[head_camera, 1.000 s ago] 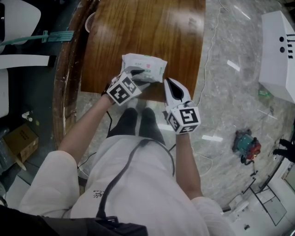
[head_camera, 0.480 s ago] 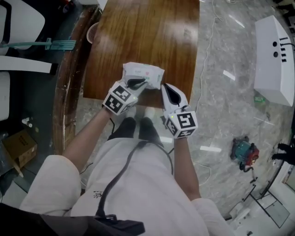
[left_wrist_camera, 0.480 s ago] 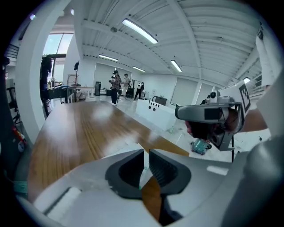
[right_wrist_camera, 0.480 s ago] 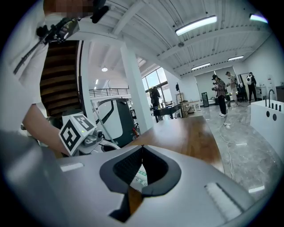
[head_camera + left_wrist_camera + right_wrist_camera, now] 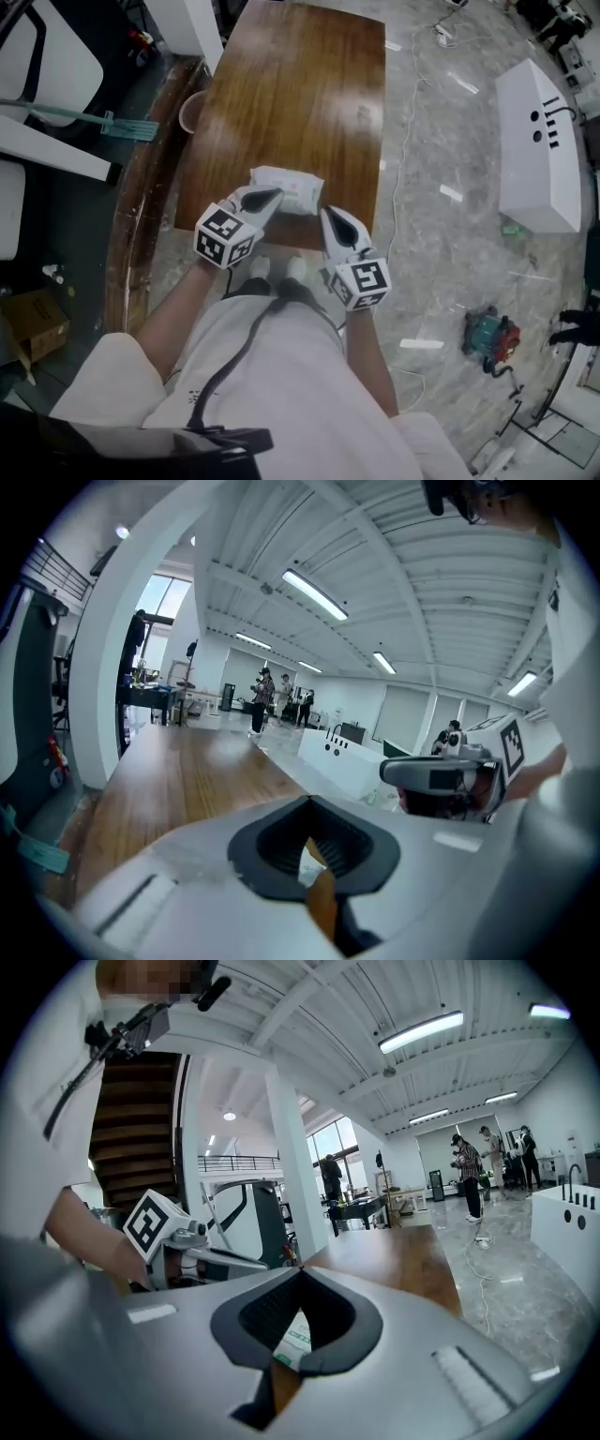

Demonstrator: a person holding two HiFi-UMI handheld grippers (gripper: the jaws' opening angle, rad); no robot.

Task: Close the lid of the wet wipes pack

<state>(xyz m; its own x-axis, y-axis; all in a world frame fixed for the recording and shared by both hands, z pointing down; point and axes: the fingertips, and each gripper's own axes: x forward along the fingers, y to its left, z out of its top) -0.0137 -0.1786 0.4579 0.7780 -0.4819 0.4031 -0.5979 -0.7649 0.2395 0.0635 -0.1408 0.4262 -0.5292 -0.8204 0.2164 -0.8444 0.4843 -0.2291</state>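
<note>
The white wet wipes pack (image 5: pixel 289 187) lies flat on the wooden table (image 5: pixel 291 94), near its front edge. How its lid stands is too small to tell. My left gripper (image 5: pixel 272 195) hangs above the pack's near left corner, its jaws shut with nothing between them. My right gripper (image 5: pixel 326 212) hovers just off the pack's near right corner, jaws together and empty. In the right gripper view a bit of the pack (image 5: pixel 292 1335) shows through the gap behind the tips, and the left gripper's marker cube (image 5: pixel 155 1225) is at the left.
A white cabinet-like unit (image 5: pixel 539 150) stands on the marble floor at right, with a red and teal tool (image 5: pixel 487 333) nearer. A cable (image 5: pixel 403 141) runs along the table's right side. White chairs (image 5: pixel 47 66) and a cardboard box (image 5: pixel 33 323) are at left.
Both grippers have lifted off the pack and drawn back toward me. The left jaws, which were over the pack's lid area, have closed. The pack has stayed in place.
</note>
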